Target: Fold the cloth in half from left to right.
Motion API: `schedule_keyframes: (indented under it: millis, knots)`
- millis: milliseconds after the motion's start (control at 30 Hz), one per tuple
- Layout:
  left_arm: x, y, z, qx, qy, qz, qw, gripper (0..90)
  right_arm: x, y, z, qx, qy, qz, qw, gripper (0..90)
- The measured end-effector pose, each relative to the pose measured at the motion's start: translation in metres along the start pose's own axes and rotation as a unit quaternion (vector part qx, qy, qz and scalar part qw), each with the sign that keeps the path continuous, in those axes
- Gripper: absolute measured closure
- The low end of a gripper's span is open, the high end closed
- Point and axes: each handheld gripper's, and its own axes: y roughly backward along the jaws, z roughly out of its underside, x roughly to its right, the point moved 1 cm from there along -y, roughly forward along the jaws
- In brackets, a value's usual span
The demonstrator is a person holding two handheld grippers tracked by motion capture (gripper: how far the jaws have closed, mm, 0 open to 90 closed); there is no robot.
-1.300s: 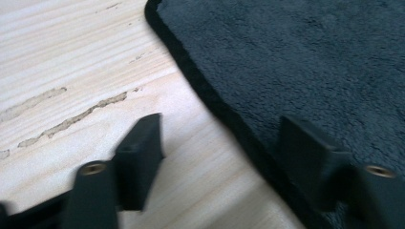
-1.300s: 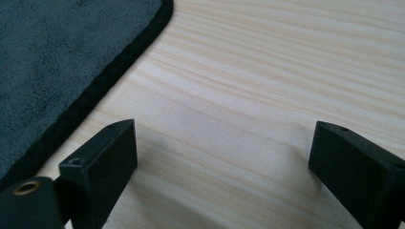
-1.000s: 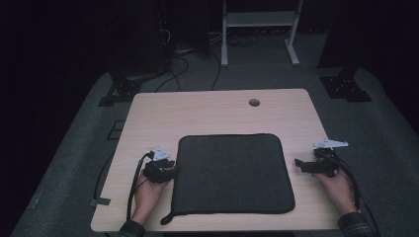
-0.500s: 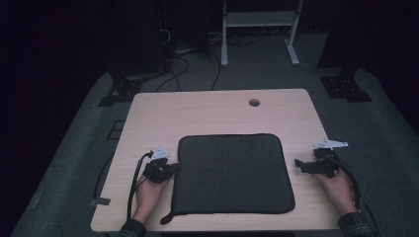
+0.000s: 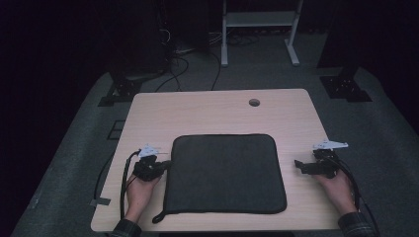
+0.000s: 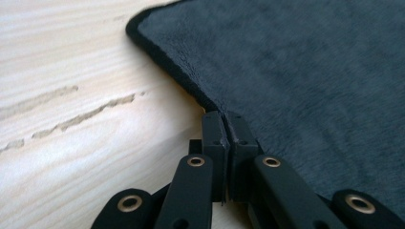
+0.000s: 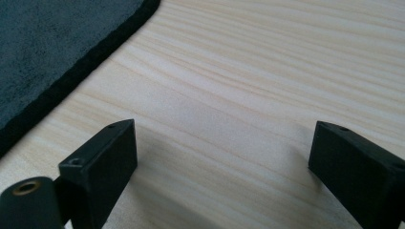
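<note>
A dark grey mat with a black hem lies flat on the near half of the light wooden table. My left gripper rests on the table at the mat's left edge. In the left gripper view its jaws are pressed together, with their tips touching the hem of the mat. My right gripper lies on bare wood to the right of the mat, pointing toward it. Its jaws stand wide apart with nothing between them, and the mat's edge is off to the upper left.
A small round hole sits near the table's far edge. Beyond the table are a dark floor, cables and a white frame's legs. A loop tab hangs off the mat's near left corner.
</note>
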Motion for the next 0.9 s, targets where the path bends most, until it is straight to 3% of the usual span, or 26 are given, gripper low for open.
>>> schedule_keyframes:
  millis: [100, 300, 600, 900]
  knots:
    - [0.003, 0.002, -0.005, 0.018, 0.004, 0.019, 0.9997, 88.0, 0.0, 0.0, 0.0, 0.0, 0.0, 0.0, 1.0, 8.2]
    - [0.011, -0.001, -0.011, 0.029, 0.004, 0.048, 0.9984, 87.9, 0.0, 0.0, 0.0, 0.0, 0.0, 0.0, 1.0, 8.2]
    - [0.021, -0.006, -0.025, 0.057, 0.011, 0.102, 0.9931, 87.8, 0.0, 0.0, 0.0, 0.0, 0.0, 0.0, 1.0, 8.2]
    - [0.042, -0.023, -0.042, 0.064, -0.001, 0.138, 0.9884, 87.7, 0.0, 0.0, 0.0, 0.0, -0.001, -0.001, 1.0, 8.2]
